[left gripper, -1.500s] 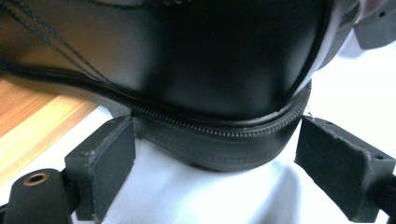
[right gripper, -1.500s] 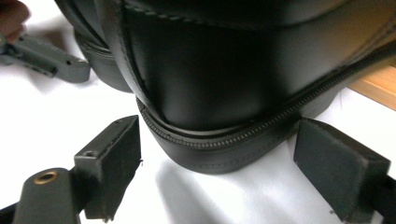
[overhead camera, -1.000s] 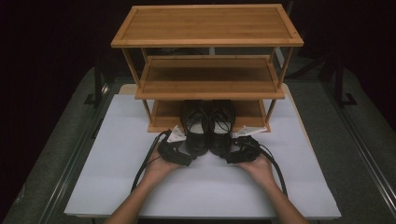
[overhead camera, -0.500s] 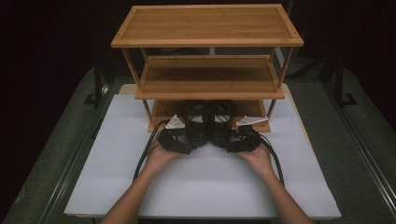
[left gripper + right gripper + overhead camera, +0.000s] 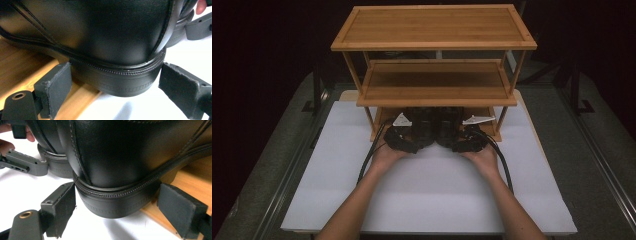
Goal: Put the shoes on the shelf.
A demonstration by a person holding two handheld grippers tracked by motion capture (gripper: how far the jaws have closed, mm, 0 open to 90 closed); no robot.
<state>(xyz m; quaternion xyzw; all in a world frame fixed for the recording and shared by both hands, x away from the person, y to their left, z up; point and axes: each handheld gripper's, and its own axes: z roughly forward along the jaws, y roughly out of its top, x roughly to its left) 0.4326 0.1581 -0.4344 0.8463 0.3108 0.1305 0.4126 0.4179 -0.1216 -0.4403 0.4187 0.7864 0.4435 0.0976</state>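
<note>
Black leather shoes, a pair: the left shoe (image 5: 422,127) and the right shoe (image 5: 449,126) stand side by side, toes on the lowest tier of the three-tier bamboo shoe rack (image 5: 434,46), heels overhanging its near edge above the white mat (image 5: 432,200). Left gripper (image 5: 404,140), borne by the left hand (image 5: 384,156), points away from the person at the left shoe's heel (image 5: 120,82); its jaws are spread, one on each side of the heel, pads clear of the sole. Right gripper (image 5: 467,142), in the right hand (image 5: 484,159), mirrors this at the right shoe's heel (image 5: 112,202), jaws likewise released. Both forearms extend level from the near edge. Mat covers a grey table (image 5: 277,165); the surrounding room is dark.
</note>
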